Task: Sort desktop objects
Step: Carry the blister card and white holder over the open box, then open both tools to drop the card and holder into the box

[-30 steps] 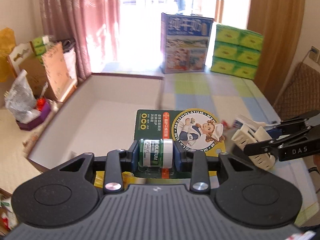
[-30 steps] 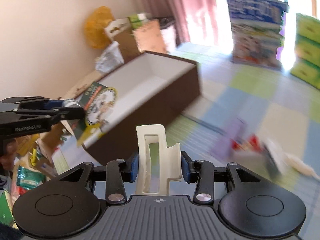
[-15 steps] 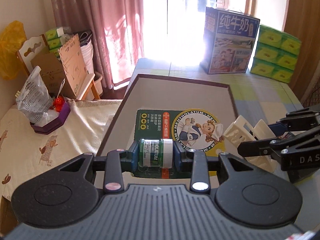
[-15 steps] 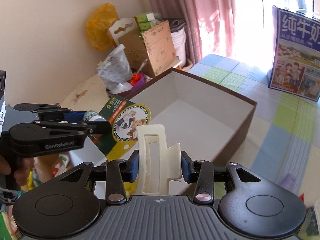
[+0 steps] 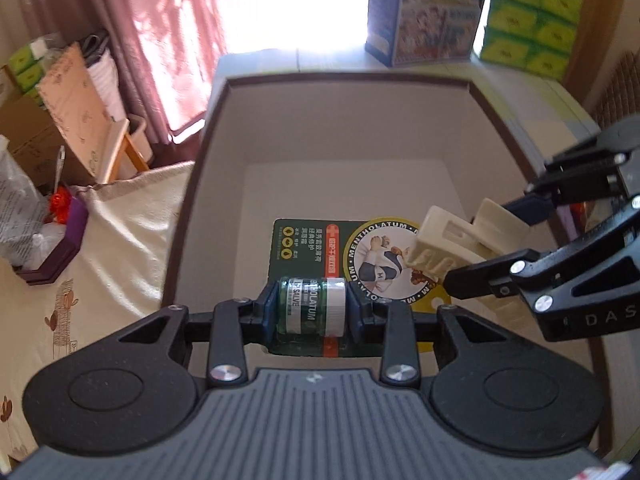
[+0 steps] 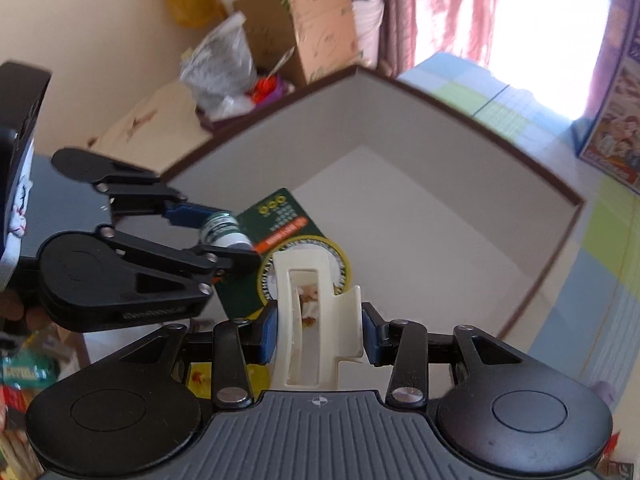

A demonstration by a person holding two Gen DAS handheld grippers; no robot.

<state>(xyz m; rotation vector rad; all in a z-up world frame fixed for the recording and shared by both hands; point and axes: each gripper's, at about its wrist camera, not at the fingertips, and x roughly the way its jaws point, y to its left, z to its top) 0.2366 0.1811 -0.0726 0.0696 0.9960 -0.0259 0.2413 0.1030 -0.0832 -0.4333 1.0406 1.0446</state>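
While both grippers hang above it, a large open box (image 5: 344, 148) with brown rims and pale inner walls fills most of each view, its white floor bare. A second ago the box sat off to one side of the grippers; now both loads are over its inside, so the carrying part of the sorting looks nearly done and the release is what remains.

The box sits on a checked tablecloth (image 6: 600, 240) in blue and green squares. Beyond it stand a blue milk carton (image 5: 428, 12) and a stack of green tissue packs (image 5: 528, 20).

The left gripper (image 5: 312, 308) is closed narrowly on a small green salve jar (image 5: 312, 306), which is fixed to a dark green card (image 5: 304, 240) with a round cartoon picture. The card hangs tilted over the near part of the box floor.

The right gripper (image 6: 318, 334) is closed a little wider on a cream plastic hair clip (image 6: 316, 320), standing upright between its blue pads. In the left view the clip overlaps the card's right edge; whether they touch I cannot tell.

Both things look high enough that letting go would drop them into the box.
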